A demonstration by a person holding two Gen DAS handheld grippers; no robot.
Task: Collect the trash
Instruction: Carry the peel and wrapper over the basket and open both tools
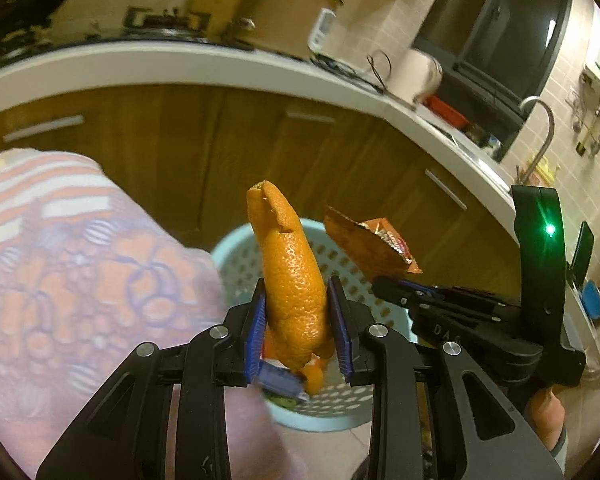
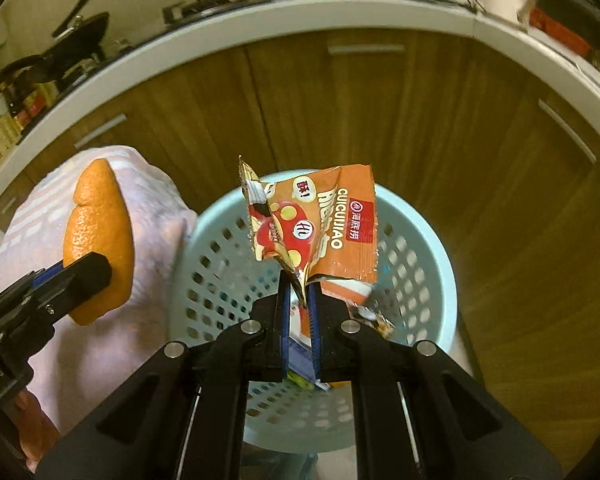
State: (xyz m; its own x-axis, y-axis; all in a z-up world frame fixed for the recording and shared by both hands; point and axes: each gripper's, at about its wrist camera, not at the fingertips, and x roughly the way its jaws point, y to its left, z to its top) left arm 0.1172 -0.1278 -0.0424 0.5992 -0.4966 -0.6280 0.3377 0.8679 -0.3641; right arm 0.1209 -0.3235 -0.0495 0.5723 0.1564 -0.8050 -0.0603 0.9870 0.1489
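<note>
Now, in the left wrist view, the left tongs [image 1: 296, 328] sit in the lower middle of the frame. They are part way open and pinch an orange peel [image 1: 292, 272] between the blue pads [image 1: 256, 336]. The peel is long and stands almost straight up, with its tip toward the top of the frame and a little to the left. It looks light, bendy and a bit bumpy, so it could slip; holding it low and near the middle seems safe. Behind it, in the middle of the frame, is the blue basket [image 1: 236, 248] on the floor. At the right, the right tongs [image 1: 396, 292] hold a snack wrapper [image 1: 372, 244].

Next, in the right wrist view, the right tongs [image 2: 300, 312] are squeezed almost fully shut on the bottom corner of the snack wrapper [image 2: 320, 224]. The wrapper is thin, crinkly and very light, and it fans up toward the top of the frame. It hangs right over the blue basket [image 2: 412, 248]. At the left, the left tongs [image 2: 80, 276] carry the orange peel [image 2: 100, 232], which points up, in front of a pink cloth [image 2: 148, 264].
</note>
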